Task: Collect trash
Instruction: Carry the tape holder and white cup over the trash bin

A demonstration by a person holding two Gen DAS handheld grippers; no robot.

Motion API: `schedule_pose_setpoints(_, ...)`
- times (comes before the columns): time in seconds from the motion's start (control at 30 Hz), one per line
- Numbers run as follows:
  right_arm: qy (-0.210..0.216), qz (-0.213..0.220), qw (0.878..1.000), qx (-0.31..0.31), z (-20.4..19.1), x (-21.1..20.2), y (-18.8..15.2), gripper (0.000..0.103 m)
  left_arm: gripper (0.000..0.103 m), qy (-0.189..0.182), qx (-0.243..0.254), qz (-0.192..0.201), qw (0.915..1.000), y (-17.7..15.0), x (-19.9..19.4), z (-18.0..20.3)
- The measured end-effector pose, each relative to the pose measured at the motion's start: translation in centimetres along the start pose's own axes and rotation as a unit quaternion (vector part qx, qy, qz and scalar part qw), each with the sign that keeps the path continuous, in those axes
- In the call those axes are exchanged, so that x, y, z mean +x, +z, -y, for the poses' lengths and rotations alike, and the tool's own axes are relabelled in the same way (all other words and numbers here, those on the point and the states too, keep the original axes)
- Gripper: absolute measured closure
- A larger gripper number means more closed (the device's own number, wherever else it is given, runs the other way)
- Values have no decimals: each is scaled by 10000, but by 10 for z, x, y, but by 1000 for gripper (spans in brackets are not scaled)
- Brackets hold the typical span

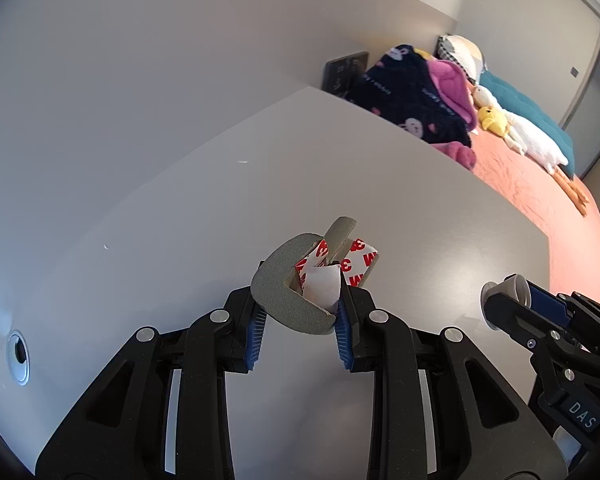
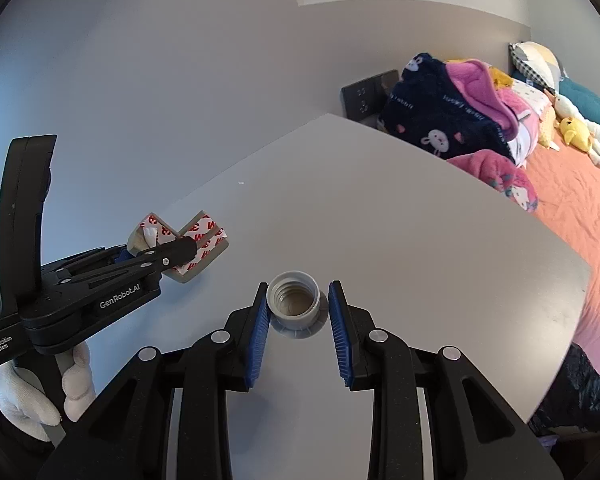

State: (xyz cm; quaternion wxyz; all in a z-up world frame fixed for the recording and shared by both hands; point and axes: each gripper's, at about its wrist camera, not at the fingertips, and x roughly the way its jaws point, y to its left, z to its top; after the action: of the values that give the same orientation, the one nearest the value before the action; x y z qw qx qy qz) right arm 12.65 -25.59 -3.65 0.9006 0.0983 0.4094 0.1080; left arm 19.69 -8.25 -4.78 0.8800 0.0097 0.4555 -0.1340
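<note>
Over the pale grey tabletop (image 2: 400, 216), both grippers carry a piece of rubbish. The left gripper (image 1: 300, 322) has its blue ribbed pads (image 1: 255, 332) clamped on a grey foam corner guard with red-and-white adhesive backing strips (image 1: 300, 292); the right wrist view shows the same guard (image 2: 187, 246) at the left of the scene, held clear of the table, with a white-gloved hand (image 2: 39, 396) on the gripper's handle. The right gripper (image 2: 298, 312) holds a grey threaded plastic bottle cap (image 2: 293, 300), open side towards the camera, between its pads; the left pad touches its wall, while a thin gap seems to show on the right, so the hold looks light. In the left wrist view that cap (image 1: 512, 288) sits at the right, near the table's edge. No bin is plainly visible, though something dark and crinkled, perhaps a black bag (image 2: 580, 392), lies beyond the near right table edge. The main risk is the cap: round, smooth and pinched only at its sides, it could roll out and drop if the gripper tilts or swings. The foam guard is soft and squashed, so it could spring free, and a loose backing strip (image 1: 320, 284) peeling off it might flutter away or stick to a pad. Carrying both at once, the grippers could also knock together.
</note>
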Motion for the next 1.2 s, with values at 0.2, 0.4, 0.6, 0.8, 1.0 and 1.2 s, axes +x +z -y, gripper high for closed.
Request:
schedule_pose_setpoints(0.2, -9, 100, 9999, 53, 7, -23, -8, 72, 74, -76, 165, 25, 9998, -3, -13, 22)
schedule_pose_setpoints(0.4, -23, 186, 9997, 148, 16, -46, -18, 72, 74, -183, 334, 60, 9993, -8, -23, 44)
schedule_pose_setpoints(0.6, -43, 292, 9993, 219, 25, -67, -26, 72, 74, -284, 489, 63, 9984, -15, -32, 65)
schedule_pose_setpoints(0.8, -87, 386, 9988, 295, 34, -88, -35, 72, 74, -379, 640, 64, 9972, -23, -39, 84)
schedule_pose_setpoints(1.0, -201, 500, 9976, 436, 48, -107, -45, 72, 74, -529, 855, 67, 9949, -29, -44, 109)
schedule_pose_setpoints(1.2, -359, 628, 9957, 585, 63, -129, -58, 72, 74, -706, 1083, 105, 9916, -31, -48, 135)
